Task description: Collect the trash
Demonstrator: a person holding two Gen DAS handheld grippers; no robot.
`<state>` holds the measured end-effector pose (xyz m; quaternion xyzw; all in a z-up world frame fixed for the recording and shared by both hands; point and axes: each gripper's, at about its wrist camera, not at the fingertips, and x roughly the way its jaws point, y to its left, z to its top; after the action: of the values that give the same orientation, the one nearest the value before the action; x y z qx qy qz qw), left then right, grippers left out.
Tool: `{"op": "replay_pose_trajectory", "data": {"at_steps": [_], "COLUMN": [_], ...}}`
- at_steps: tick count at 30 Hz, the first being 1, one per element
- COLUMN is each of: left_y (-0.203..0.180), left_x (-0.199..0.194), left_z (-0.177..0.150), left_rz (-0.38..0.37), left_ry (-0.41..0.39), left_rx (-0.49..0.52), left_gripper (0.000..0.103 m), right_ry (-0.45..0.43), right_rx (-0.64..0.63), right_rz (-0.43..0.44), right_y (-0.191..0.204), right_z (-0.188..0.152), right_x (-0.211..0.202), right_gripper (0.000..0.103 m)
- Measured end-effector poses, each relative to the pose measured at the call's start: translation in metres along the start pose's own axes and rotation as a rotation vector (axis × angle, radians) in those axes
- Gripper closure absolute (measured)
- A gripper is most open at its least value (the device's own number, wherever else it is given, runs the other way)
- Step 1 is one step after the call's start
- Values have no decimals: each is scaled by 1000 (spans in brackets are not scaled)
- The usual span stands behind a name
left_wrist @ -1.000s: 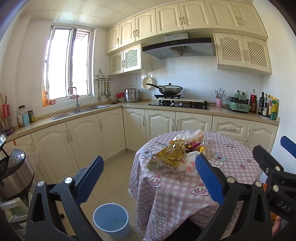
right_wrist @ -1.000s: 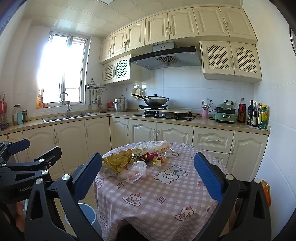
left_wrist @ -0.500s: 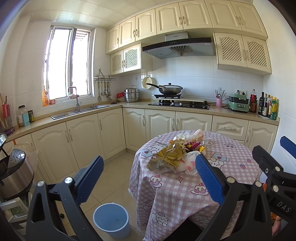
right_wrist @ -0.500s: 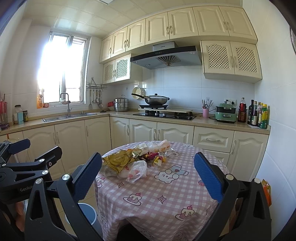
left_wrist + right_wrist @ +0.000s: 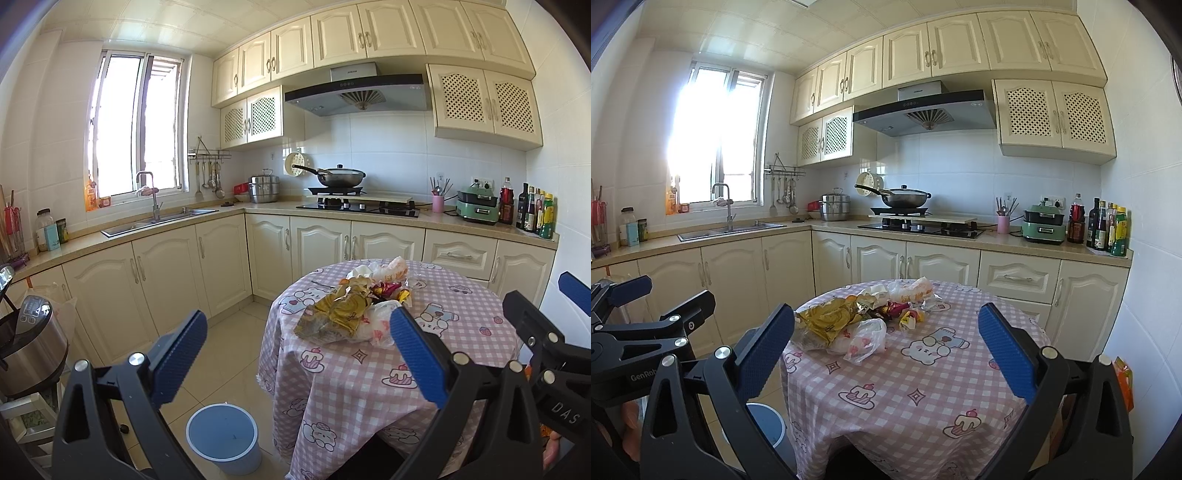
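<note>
A heap of trash (image 5: 354,310) (image 5: 857,317) lies on the round table (image 5: 424,373) (image 5: 923,398) with its pink checked cloth: a yellow crumpled bag (image 5: 827,319), a white plastic bag (image 5: 866,338) and small bright wrappers (image 5: 903,312). A light blue bin (image 5: 223,437) (image 5: 766,422) stands on the floor left of the table. My left gripper (image 5: 295,354) is held open well short of the table, nothing between its blue pads. My right gripper (image 5: 886,354) is open too, facing the table, with nothing in it. Each gripper shows at the edge of the other's view.
Cream cabinets and a counter (image 5: 258,212) run along the far walls, with a sink (image 5: 159,221), a stove with a wok (image 5: 340,177) and bottles (image 5: 535,214). A steel rice cooker (image 5: 26,350) stands at the near left. Tiled floor (image 5: 229,343) lies between the table and the cabinets.
</note>
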<state>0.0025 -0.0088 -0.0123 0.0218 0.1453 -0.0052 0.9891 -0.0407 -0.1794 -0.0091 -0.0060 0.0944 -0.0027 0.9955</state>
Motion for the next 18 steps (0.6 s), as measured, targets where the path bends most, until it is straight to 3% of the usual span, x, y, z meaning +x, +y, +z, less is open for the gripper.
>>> {"op": "replay_pose_trajectory", "data": {"at_steps": [18], "left_y": [9], "left_x": [6], "left_z": [1], "left_rz": [6], "left_ry": [18], "left_rx": [-5], "left_gripper": [6], "right_ry": [7], "right_rx": [-12], "right_rz": [-1], "right_y": [5], "right_z": [1], "right_x": [10], "right_gripper": [7]}}
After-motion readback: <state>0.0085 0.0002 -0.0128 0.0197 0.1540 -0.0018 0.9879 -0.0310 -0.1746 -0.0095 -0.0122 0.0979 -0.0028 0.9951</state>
